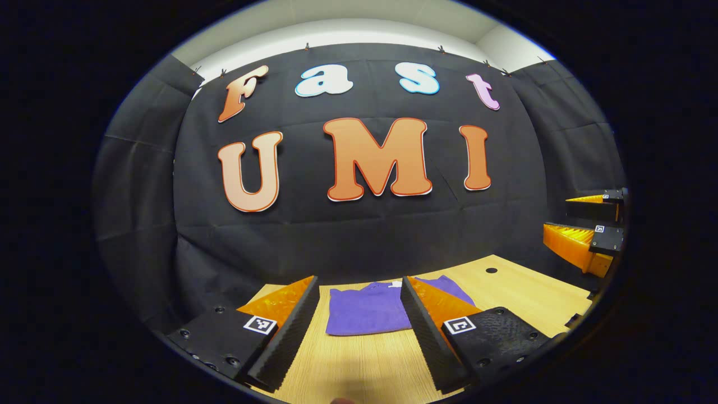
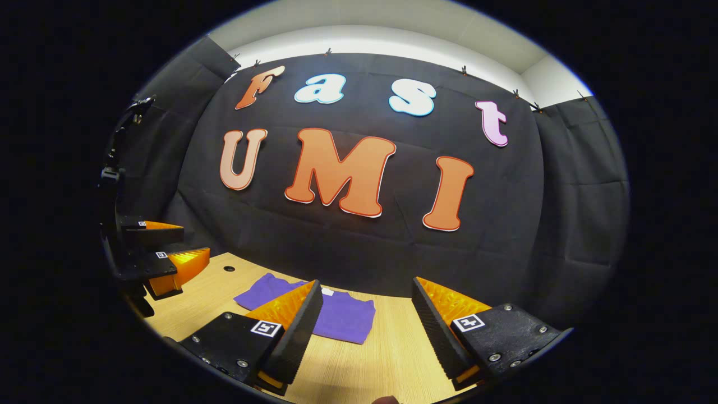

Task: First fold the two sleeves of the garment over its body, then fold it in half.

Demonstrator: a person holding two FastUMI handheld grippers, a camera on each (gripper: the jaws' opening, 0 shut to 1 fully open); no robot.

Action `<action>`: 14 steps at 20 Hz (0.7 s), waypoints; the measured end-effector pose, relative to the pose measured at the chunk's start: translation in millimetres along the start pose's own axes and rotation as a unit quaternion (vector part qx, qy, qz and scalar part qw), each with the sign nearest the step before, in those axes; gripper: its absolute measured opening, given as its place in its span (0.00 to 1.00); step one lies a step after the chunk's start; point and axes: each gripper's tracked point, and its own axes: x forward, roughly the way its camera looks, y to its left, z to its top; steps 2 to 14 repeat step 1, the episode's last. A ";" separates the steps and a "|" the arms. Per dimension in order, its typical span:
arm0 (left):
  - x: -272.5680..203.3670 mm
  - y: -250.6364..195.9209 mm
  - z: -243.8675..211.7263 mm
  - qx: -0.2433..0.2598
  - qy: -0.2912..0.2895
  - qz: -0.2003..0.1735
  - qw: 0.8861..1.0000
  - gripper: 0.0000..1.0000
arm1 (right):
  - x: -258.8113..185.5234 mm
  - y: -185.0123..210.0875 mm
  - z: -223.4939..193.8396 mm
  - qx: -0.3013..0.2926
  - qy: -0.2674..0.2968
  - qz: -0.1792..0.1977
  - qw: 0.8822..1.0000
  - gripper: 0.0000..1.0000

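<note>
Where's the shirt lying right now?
The purple shirt lies flat on the wooden table near the back wall, centered ahead in the left gripper view, both tools open above.

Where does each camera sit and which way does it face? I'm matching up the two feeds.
Left gripper view: rides the left gripper, facing the purple garment on the table; the right gripper sits at its right edge.
Right gripper view: rides the right gripper, facing the same way; left gripper at its left edge.
Shared: garment, table, both grippers held open.

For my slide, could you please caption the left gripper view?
Open left claw hovers above purple garment on wooden table.
</note>
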 end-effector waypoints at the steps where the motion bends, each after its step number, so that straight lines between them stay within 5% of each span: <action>1: -3.2 -0.2 -1.5 0.001 -0.001 -0.001 1.000 0.93 | -5.5 -1.9 0.1 -0.007 -0.001 -0.003 1.000 0.95; 14: -3.2 -0.2 -1.5 0.001 -0.001 -0.001 1.000 0.93 | -5.5 -1.9 0.1 -0.007 -0.001 -0.003 1.000 0.95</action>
